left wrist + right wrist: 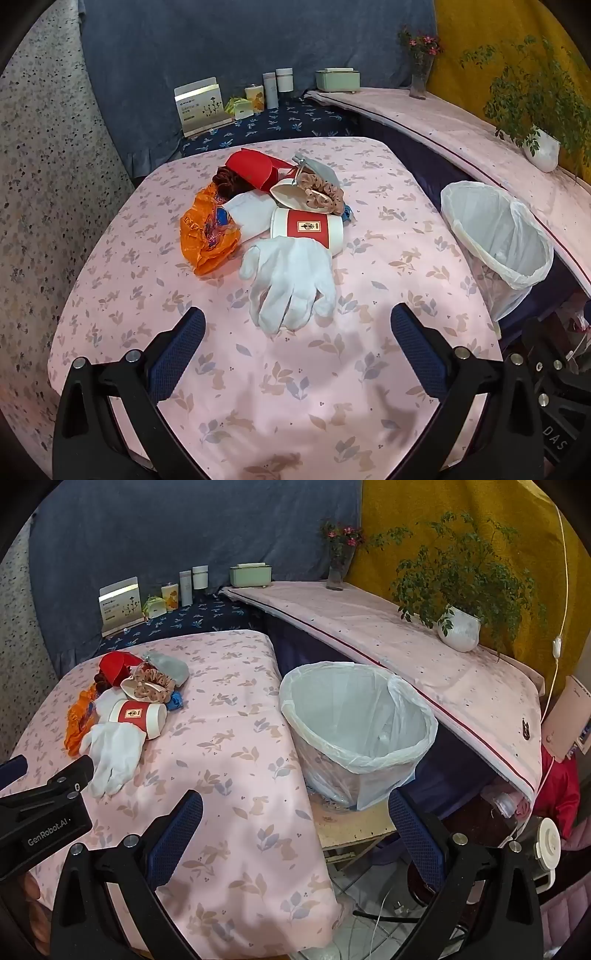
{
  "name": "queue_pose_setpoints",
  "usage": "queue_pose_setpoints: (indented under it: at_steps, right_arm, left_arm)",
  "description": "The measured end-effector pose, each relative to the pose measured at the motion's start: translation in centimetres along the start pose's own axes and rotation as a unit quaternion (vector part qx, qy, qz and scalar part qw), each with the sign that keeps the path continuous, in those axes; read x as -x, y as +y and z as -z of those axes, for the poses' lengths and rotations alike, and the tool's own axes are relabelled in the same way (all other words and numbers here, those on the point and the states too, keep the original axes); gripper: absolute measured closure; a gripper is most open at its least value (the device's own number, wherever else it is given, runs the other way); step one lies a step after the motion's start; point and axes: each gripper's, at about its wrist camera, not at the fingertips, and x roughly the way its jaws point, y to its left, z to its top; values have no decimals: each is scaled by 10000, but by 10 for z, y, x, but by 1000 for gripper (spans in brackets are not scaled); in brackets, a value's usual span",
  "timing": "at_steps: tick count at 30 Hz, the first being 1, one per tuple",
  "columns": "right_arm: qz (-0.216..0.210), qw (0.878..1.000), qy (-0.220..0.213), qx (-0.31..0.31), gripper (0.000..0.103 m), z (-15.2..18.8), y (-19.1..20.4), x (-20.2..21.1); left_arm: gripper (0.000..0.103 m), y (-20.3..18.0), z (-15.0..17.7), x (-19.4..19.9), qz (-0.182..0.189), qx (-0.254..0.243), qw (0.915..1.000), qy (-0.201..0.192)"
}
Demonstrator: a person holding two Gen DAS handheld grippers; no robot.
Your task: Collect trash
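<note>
Table (295, 387): glove (291, 278) just beyond open left tongs (297, 325).

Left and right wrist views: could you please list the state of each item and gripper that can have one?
left gripper: open, empty, above the table.
right gripper: open, empty.
white glove: lying flat, nearest the left gripper.
red-label paper cup: tipped on its side.
orange plastic bag: crumpled.
red carton: lying open.
trash bin: lined, upright; appears nearly empty.

left tool (297, 325) agape, right tool (295, 808) likewise (both empty)
</note>
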Motion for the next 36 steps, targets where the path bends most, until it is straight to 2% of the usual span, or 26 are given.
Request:
queue_pose_setpoints:
  at_steps: [36]
  right_arm:
    - [-77, 9998, -79, 139, 7, 4, 12, 13]
  left_arm:
    - [7, 15, 9, 8, -62, 246, 9994, 248]
